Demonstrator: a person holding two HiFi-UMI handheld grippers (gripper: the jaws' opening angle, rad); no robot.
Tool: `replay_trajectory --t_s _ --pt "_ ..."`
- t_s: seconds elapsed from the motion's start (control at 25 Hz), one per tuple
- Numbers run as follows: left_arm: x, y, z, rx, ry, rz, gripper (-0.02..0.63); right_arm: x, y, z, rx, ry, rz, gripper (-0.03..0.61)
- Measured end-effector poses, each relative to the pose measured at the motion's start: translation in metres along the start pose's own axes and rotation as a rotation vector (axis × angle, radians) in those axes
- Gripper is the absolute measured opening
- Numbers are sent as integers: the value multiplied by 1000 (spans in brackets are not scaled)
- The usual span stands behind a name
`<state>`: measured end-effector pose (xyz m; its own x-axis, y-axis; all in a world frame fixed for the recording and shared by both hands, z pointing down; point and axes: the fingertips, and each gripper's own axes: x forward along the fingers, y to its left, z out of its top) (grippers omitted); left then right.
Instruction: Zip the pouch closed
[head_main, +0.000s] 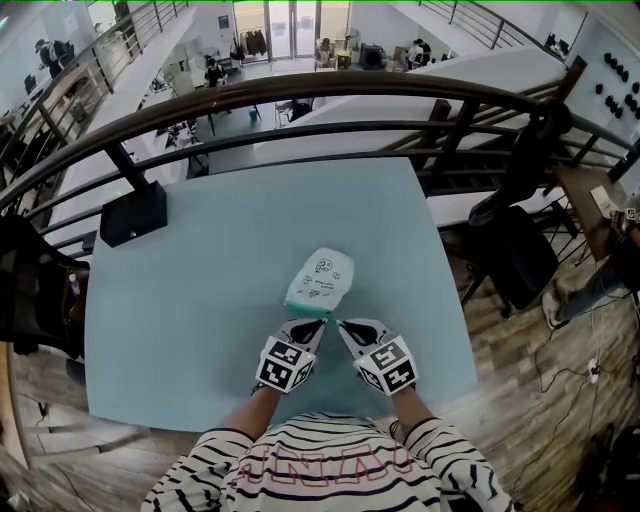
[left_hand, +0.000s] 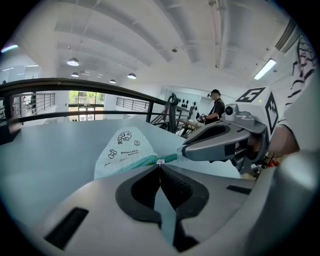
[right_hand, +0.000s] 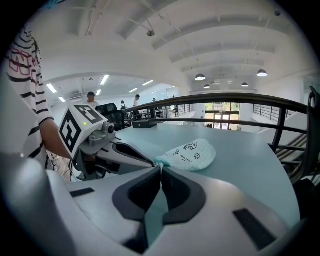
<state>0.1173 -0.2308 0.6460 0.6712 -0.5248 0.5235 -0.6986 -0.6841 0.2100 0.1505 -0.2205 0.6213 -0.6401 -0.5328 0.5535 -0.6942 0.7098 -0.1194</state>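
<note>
Claws clenched side by side at pouch's near edge.
Left claw (left_hand: 160, 164) is clenched, with a tiny white zipper tab (left_hand: 160, 161) apparently pinched at its tips. Right claw (left_hand: 183, 151), just beside it, is clamped on the end of the teal zipper edge (left_hand: 139, 162). Pouch (head_main: 320, 280) lies flat on table (head_main: 190, 330) directly ahead of both claws.

Risks: the tab is small and could slip out once pulled. The claws sit very close, so they may bump or bunch the fabric. If the anchor is weak, the whole pouch drags instead of zipping.

Unclear: whether the tab is truly gripped, and how far the zip is open. Teeth are too small to see, and head view doesn't show tip contact.
</note>
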Motion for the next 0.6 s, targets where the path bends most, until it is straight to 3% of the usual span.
replay_trajectory --t_s 0.36,0.6 --pt "-4 32 -7 -70 34 109 26 -6 -9 0 23 -11 -27 34" --pt "-3 38 -8 -53 46 128 26 -7 -9 -1 44 -19 -34 34"
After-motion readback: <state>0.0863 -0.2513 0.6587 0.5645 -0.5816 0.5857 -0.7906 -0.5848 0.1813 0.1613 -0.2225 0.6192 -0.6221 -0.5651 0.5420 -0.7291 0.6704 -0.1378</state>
